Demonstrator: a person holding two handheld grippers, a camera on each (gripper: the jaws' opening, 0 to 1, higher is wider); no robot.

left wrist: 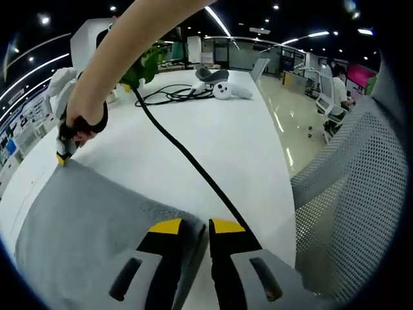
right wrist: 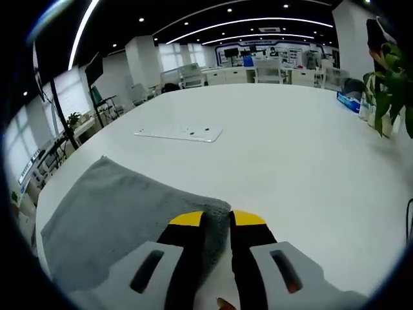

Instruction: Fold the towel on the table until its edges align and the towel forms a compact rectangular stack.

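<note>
L gripper (left wrist: 195, 227): yellow-tipped black jaws nearly together, clamped on the near corner of the grey terry-cloth towel (left wrist: 90, 226), which lies flat on the white table (left wrist: 193, 135). Towel edge sits between the tips.

R gripper (right wrist: 217, 219): same config, jaws pinched on the towel's (right wrist: 122, 216) other corner, fabric visible in the narrow gap. Towel spreads away to the left in this view and lies flat on the table (right wrist: 290, 168).

In left gripper view the R gripper (left wrist: 63, 155) comes in at upper left: person's bare forearm (left wrist: 122, 58) reaches down diagonally, hand (left wrist: 84, 119) wrapped around the grip, yellow tip touching the towel's far corner. Can't tell jaw gap from that angle.

Left gripper view extras:
- black cable (left wrist: 193, 168) running across the table from the far end toward the jaws
- white VR-style controller (left wrist: 229, 91) w/ coiled black cord nr the far end
- green potted plant (left wrist: 143, 64) behind the arm
- grey mesh office chair back (left wrist: 355, 194) beside the table edge on the right
- a seated person (left wrist: 339, 90) in the bkgd

Right gripper view extras:
- flat white rectangular panel (right wrist: 179, 133) lying on the table, well apart from the towel
- green plant leaves (right wrist: 387, 90) at right edge
- blue box (right wrist: 348, 100) nr it
- office desks in the bkgd
</note>
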